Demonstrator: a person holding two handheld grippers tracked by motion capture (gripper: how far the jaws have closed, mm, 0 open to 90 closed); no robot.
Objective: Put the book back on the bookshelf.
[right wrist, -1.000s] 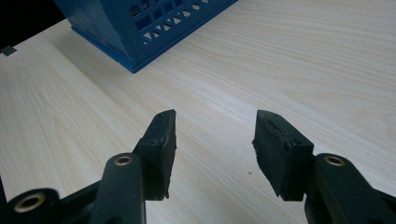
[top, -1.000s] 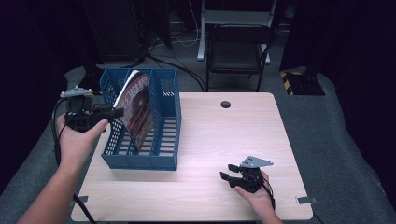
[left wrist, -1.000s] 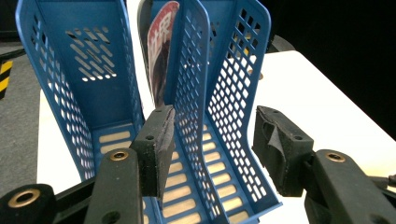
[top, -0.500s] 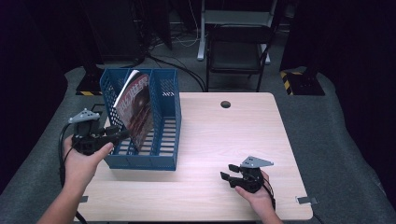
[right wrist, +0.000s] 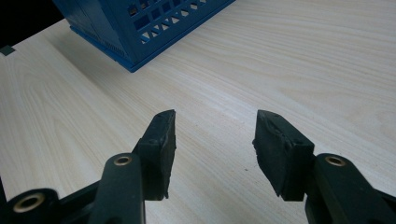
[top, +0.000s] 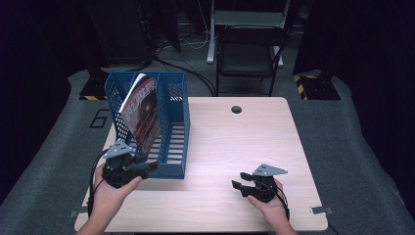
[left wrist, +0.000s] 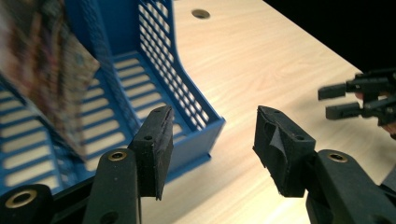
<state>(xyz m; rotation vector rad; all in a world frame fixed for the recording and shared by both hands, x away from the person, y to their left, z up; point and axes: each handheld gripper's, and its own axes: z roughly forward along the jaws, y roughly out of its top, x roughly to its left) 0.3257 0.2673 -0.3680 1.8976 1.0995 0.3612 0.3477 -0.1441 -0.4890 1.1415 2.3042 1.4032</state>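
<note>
A blue mesh file holder (top: 171,127) with several slots stands on the left half of the table. A magazine with a dark red cover (top: 142,110) leans upright in its left slot (left wrist: 51,88). My left gripper (top: 147,166) hovers open at the holder's near left corner (left wrist: 212,123), holding nothing. At the front right my right gripper (top: 239,186) rests low over bare wood, open and empty, pointing left toward the holder (right wrist: 154,23). It also appears far off in the left gripper view (left wrist: 334,100).
The light wooden table (top: 244,142) has a round cable hole (top: 236,108) near its far edge. A black chair (top: 247,46) stands behind the table, on grey floor with cables. Bare wood spreads between the holder and the right gripper.
My left gripper has drawn back from the magazine toward the table's near edge, down to the holder's front corner. The magazine stays leaning in its slot. The right gripper has not moved.
</note>
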